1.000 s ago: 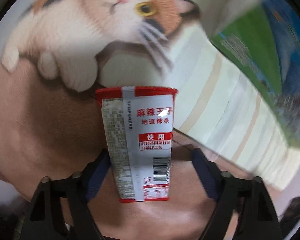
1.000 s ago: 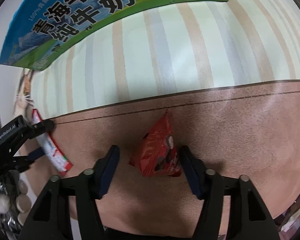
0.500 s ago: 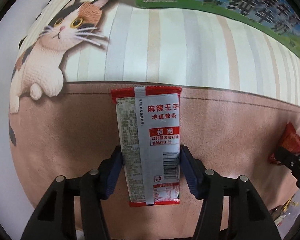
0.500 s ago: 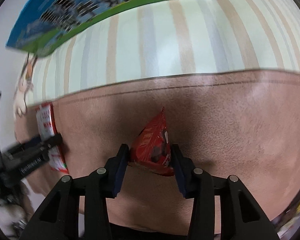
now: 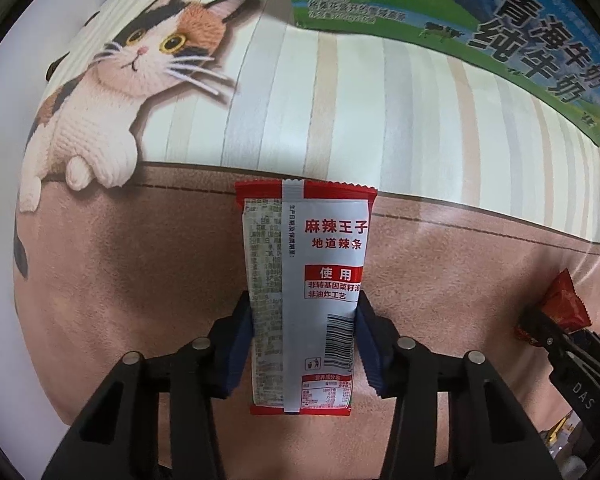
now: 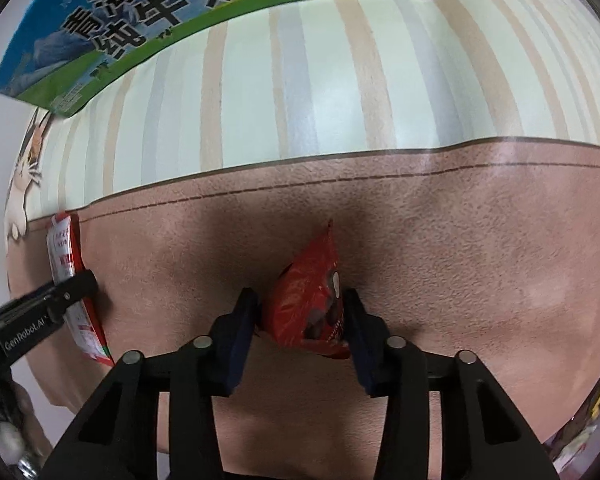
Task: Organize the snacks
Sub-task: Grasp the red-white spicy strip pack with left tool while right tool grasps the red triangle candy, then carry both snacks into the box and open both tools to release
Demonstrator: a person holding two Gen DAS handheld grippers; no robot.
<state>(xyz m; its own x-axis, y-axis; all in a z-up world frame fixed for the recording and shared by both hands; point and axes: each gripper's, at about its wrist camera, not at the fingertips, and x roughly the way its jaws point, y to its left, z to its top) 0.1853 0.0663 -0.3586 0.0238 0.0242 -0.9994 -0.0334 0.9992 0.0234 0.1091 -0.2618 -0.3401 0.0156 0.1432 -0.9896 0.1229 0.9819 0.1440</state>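
My left gripper [image 5: 304,336] is shut on a white and red spicy-strip snack packet [image 5: 304,280], held upright with its back label facing me. The packet also shows at the left of the right wrist view [image 6: 70,280], clamped in the left gripper [image 6: 72,292]. My right gripper [image 6: 300,320] is shut on a small red snack pouch [image 6: 312,300], which points up between the blue pads. The pouch also shows at the right edge of the left wrist view [image 5: 564,308].
A blue and green milk carton box [image 5: 480,28] lies at the back, also in the right wrist view [image 6: 180,12]. The mat has a brown band [image 6: 460,260], pale stripes [image 6: 320,80] and a printed calico cat [image 5: 132,92]. More snack packets lie at the right edge [image 6: 596,396].
Both grippers have shut on their packets, which lay between open fingers a second ago. The left gripper has swung right, so the cat moved left and the milk box came into view.
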